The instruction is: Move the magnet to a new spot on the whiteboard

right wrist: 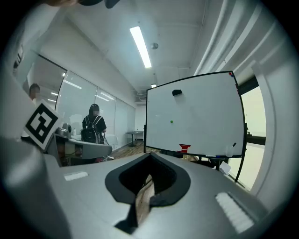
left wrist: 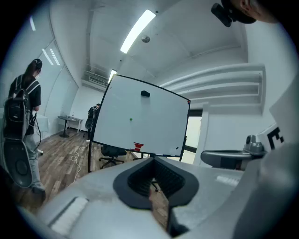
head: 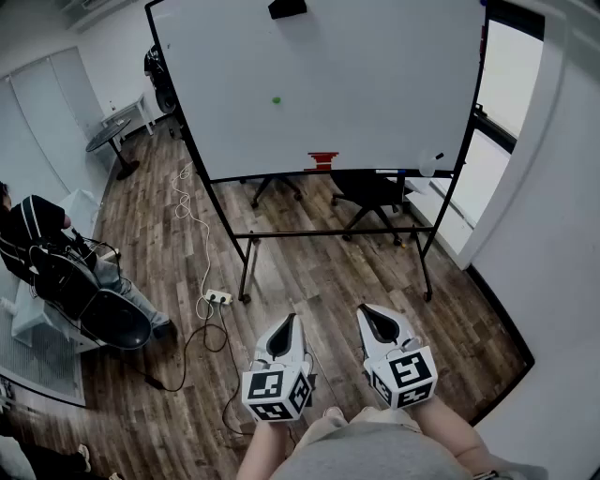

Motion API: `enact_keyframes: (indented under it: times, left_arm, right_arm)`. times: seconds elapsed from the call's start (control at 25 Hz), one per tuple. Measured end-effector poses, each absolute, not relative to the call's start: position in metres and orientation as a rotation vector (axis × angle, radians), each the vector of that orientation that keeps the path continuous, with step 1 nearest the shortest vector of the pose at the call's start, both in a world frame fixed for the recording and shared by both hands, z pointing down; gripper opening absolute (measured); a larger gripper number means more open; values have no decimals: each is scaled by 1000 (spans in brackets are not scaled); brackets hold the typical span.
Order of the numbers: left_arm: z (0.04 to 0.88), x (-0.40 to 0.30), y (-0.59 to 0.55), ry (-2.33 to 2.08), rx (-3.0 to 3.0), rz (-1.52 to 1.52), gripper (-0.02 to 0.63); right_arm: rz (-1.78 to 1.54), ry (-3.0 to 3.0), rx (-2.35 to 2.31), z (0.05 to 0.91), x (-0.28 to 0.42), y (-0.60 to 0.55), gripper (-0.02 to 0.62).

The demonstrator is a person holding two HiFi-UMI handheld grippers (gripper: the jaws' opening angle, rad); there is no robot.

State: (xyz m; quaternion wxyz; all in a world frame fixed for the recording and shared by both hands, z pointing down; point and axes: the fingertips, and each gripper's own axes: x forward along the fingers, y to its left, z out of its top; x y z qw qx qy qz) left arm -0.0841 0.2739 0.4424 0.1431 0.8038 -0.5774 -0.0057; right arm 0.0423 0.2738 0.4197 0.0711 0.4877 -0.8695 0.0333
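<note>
Two hand-held grippers are showing low in the head view, both pointing slightly downward toward the board. I am holding the left hand-held gripper (head: pixel 283 330) with its jaws closed together and nothing between them; its own view is showing only a thin slit of floor between the pads. I am holding the right hand-held gripper (head: pixel 377 322) beside it, jaws likewise pressed together and empty. Both are hanging over the brown wood-plank floor (head: pixel 309 272), well apart from the large white whiteboard on a black stand (head: pixel 394 84). The small round green magnet (head: pixel 276 99) is sitting on the board's face, left of centre, above and to the left of a red block (head: pixel 323 159) that is resting on the bottom tray. A black rectangular eraser (head: pixel 287 8) is clinging near the top edge. A black office chair (head: pixel 370 190) is standing behind the board. A seated person in dark clothing (head: pixel 33 234) is occupying the left edge.
</note>
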Motion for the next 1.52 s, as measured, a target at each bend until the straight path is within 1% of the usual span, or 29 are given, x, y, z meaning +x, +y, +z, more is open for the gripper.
enact_keyframes:
  times: [0.32, 0.96, 1.28, 1.52]
  left_arm:
    - [440, -93, 277, -1653, 2332, -18, 5]
    - [438, -116, 232, -1644, 2329, -41, 5]
    - [446, -123, 184, -1673, 2312, -42, 5]
    - [450, -125, 127, -1685, 2309, -43, 5]
  right_arm:
    - [81, -2615, 1479, 416, 31, 275, -2]
    - [85, -2630, 1442, 417, 2, 239, 2]
    - [106, -2652, 1430, 428, -4, 190, 2]
    - [98, -2663, 1425, 431, -4, 129, 2]
